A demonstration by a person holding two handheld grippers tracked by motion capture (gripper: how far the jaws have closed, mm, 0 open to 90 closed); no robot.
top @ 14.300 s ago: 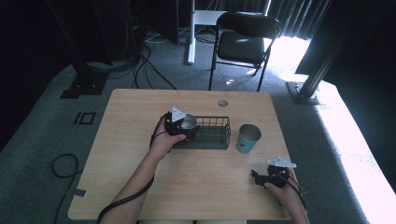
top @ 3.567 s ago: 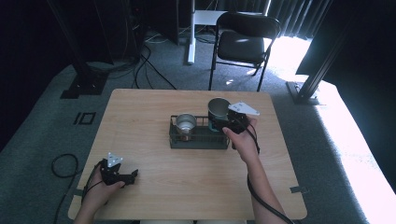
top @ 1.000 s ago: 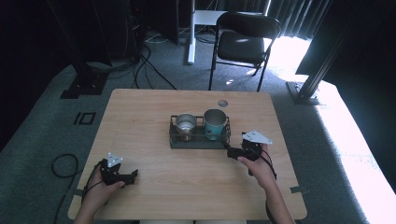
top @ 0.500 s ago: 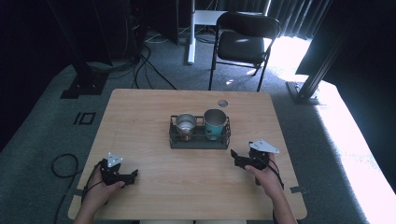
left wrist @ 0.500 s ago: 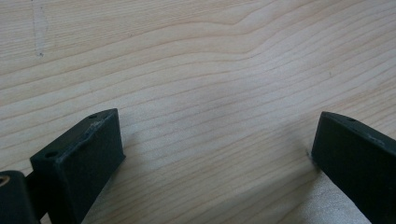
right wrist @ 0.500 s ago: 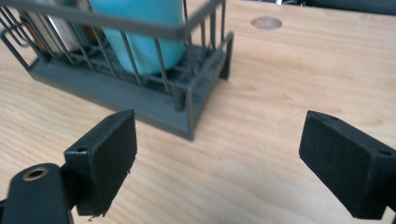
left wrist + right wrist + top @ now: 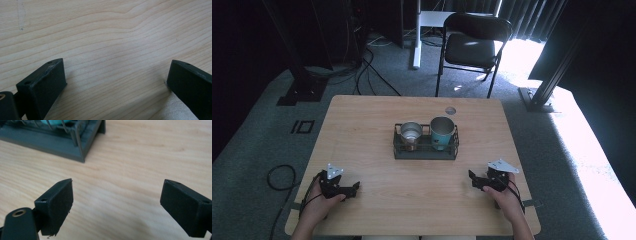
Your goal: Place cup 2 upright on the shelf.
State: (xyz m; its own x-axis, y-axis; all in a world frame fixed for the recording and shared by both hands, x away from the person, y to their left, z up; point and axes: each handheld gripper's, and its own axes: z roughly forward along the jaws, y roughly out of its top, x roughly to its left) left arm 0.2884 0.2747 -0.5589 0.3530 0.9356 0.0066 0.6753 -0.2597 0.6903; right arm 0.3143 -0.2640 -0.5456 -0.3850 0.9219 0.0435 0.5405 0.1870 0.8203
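Worktop (image 7: 362,130): dark wire rack (image 7: 426,150) at centre, well apart from both claws. Teal cup (image 7: 442,132) upright in rack's right half, steel cup (image 7: 411,134) upright in left half, just beside each other. Right claw (image 7: 473,178) on worktop near front right, jaws wide, empty. Left claw (image 7: 353,188) front left, jaws wide, empty.

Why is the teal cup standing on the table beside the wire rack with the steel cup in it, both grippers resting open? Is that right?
Not quite: the teal cup stands inside the wire rack, next to the steel cup, as the high view shows. Both the left gripper and the right gripper do rest open on the table.
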